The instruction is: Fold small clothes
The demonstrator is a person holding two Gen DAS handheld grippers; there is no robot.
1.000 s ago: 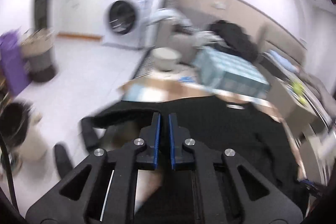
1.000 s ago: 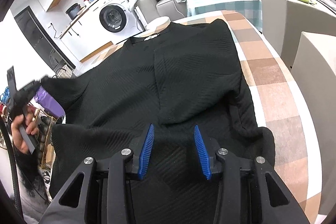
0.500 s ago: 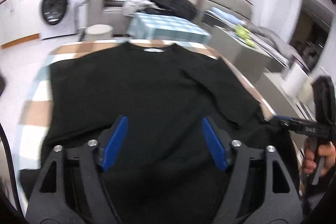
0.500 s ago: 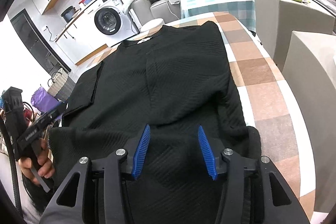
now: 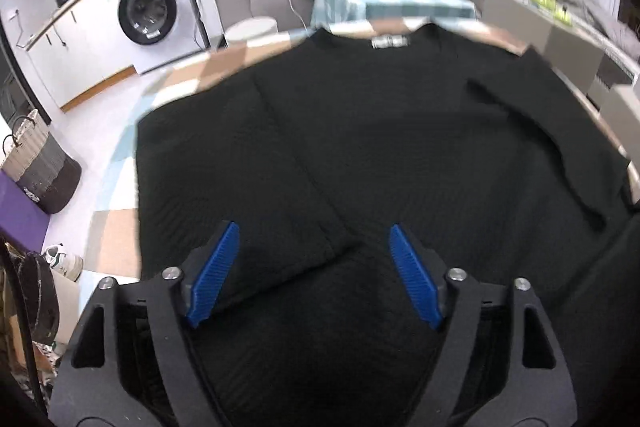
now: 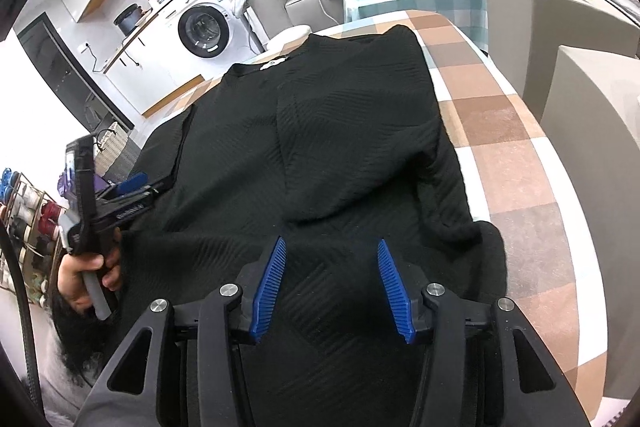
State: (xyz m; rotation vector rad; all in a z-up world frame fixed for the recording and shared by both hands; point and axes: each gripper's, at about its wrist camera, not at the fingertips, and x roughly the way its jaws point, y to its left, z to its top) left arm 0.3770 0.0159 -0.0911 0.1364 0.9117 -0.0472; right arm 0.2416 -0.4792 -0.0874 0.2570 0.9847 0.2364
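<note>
Left wrist view: left gripper (image 5: 312, 271) had jaws closing w/ nothing pinched, over black sweater (image 5: 360, 147) lying across table (image 6: 520, 163), sleeves folded in. Right gripper (image 6: 330, 289) was spread, empty. Risk: pinching one layer only, dragging fold apart.

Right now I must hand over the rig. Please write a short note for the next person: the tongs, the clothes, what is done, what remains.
Left tongs: closing, nothing between the pads, above the black sweater near its hem.
Right tongs: open, empty, also over the hem.
Sweater lies flat on the checked table, collar at the far end.
Done: both sleeves folded in over the body.
Left: fold the hem up toward the collar.
</note>
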